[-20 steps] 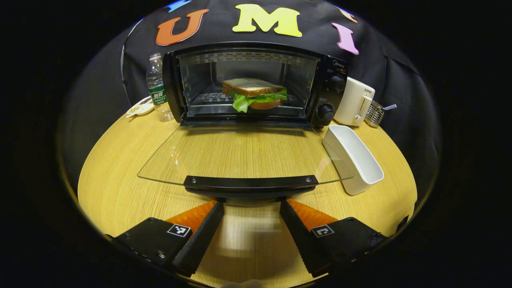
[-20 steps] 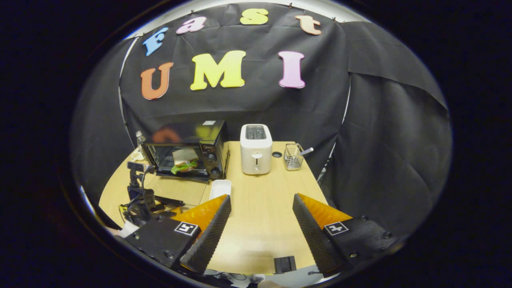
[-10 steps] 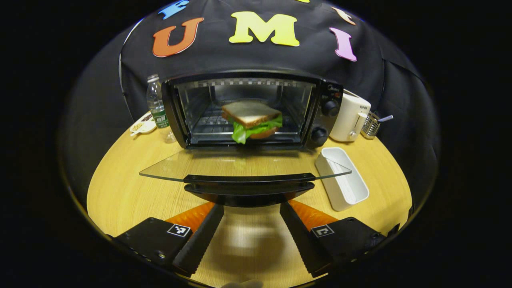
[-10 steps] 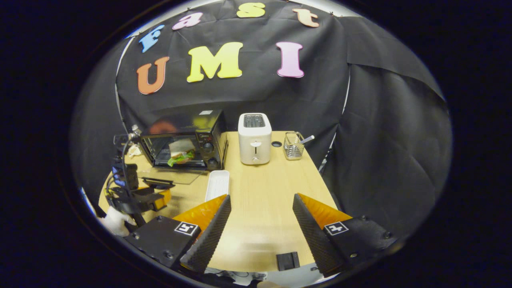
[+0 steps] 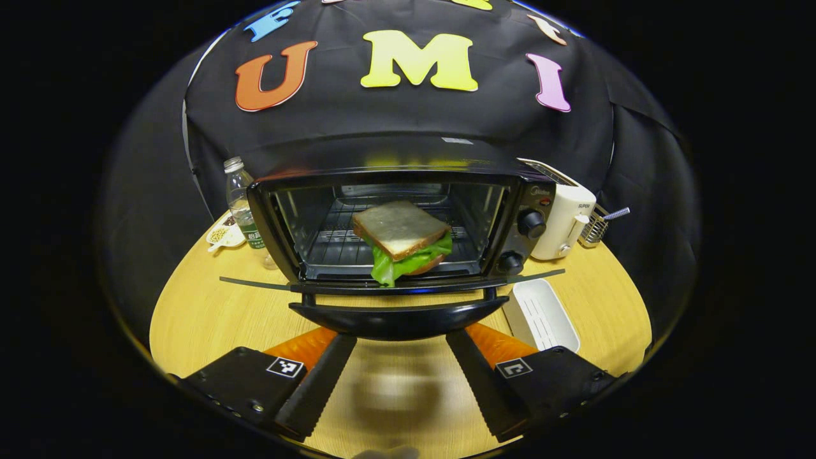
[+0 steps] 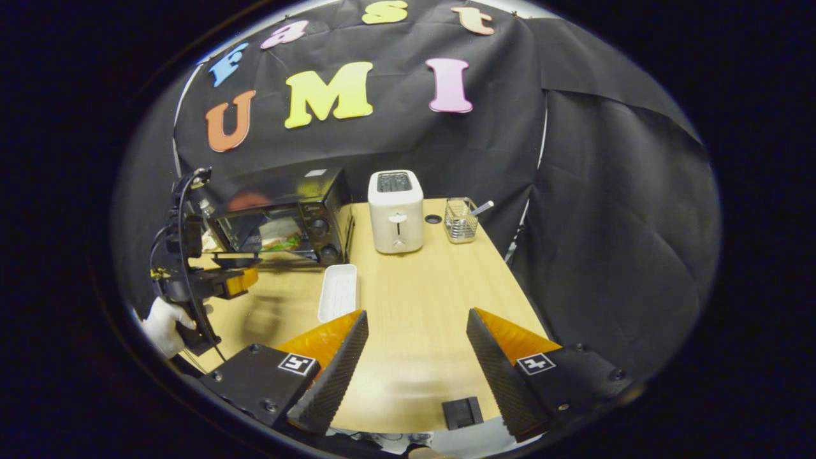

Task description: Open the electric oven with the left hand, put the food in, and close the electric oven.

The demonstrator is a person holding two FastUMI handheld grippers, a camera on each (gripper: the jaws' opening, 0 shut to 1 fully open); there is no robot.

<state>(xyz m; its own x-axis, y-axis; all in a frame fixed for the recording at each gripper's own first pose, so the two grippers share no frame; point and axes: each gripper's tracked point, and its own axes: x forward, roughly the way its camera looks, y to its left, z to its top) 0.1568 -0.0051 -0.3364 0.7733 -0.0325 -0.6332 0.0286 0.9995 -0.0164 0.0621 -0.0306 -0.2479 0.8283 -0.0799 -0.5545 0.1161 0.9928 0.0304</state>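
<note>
The closing step is in hand. In the left gripper view the oven (image 5: 395, 217) stands at 12 o'clock with the sandwich (image 5: 401, 239) already on its rack, and the glass door (image 5: 392, 285) is seen nearly edge-on, roughly level, its black handle (image 5: 395, 319) just above the left gripper (image 5: 398, 376). The jaws are spread wide and clamp nothing; the orange fingers (image 5: 306, 341) sit under the handle, whether touching it I cannot tell. As I judge it, the next move calls for an upward, forward push under the handle, following the door's arc about its bottom hinge until the glass meets the oven front, with the fingers kept clear of the gap.

The right gripper view gives the side angle: the left gripper (image 6: 223, 280), held by a gloved hand (image 6: 162, 325) at 9 o'clock, sits under the door edge, well off the bench (image 6: 414, 319). The right gripper (image 6: 417, 363) hovers with jaws wide apart and empty. This view also shows the toaster (image 6: 395, 210) top-on, a wire basket (image 6: 460, 222) at 12 o'clock and the white tray (image 6: 339, 292) beside the oven. The left gripper view adds a bottle (image 5: 241, 201) and a small dish (image 5: 223, 236) at 10 o'clock.
</note>
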